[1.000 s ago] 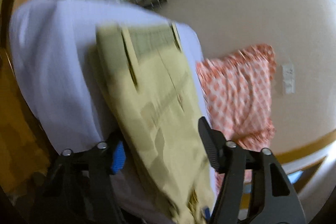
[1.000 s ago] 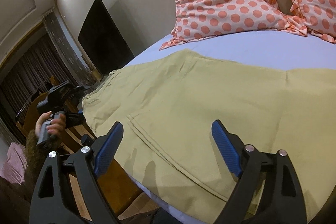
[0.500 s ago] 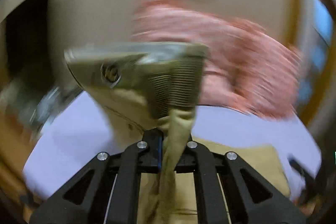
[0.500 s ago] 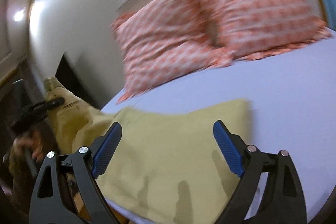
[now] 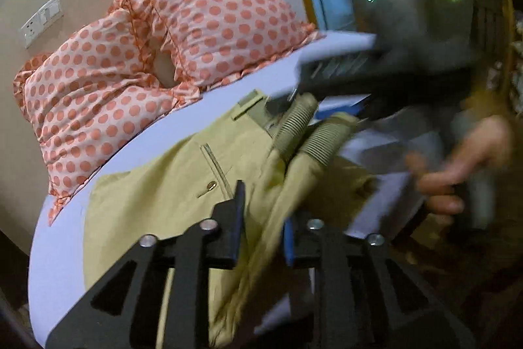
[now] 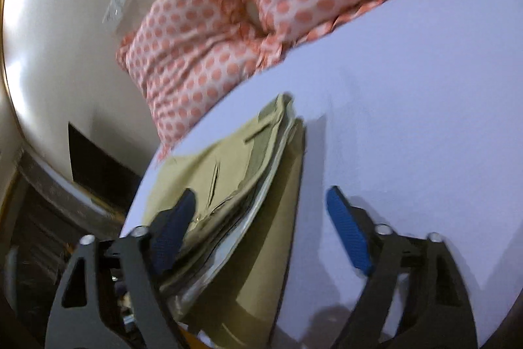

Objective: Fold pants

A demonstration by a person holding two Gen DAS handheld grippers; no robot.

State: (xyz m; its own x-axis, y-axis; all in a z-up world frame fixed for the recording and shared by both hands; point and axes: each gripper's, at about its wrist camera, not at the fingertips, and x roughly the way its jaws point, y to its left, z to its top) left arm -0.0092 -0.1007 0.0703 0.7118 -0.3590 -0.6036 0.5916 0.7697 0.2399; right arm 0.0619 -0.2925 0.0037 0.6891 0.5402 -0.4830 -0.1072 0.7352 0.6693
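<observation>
Khaki pants (image 5: 170, 182) lie on a bed with a lilac sheet (image 5: 59, 237). My left gripper (image 5: 261, 224) is shut on the pants' waistband and holds that end lifted over the rest of the garment. In the right wrist view the pants (image 6: 228, 179) lie folded over near the bed's left edge, waistband layers raised. My right gripper (image 6: 258, 237) is open, its left finger (image 6: 173, 228) over the pants, its right finger (image 6: 349, 237) over bare sheet. The right gripper also shows blurred in the left wrist view (image 5: 376, 77), close above the waistband.
Two pink polka-dot pillows (image 5: 130, 61) lean against the cream wall at the head of the bed; they also show in the right wrist view (image 6: 261, 8). A wall socket plate (image 5: 41, 20) is above them. A dark panel (image 6: 94, 159) stands beside the bed's left edge.
My left gripper closed on the waistband and carried it up and over the pants toward the pillows. My right gripper swung across the bed, staying open.
</observation>
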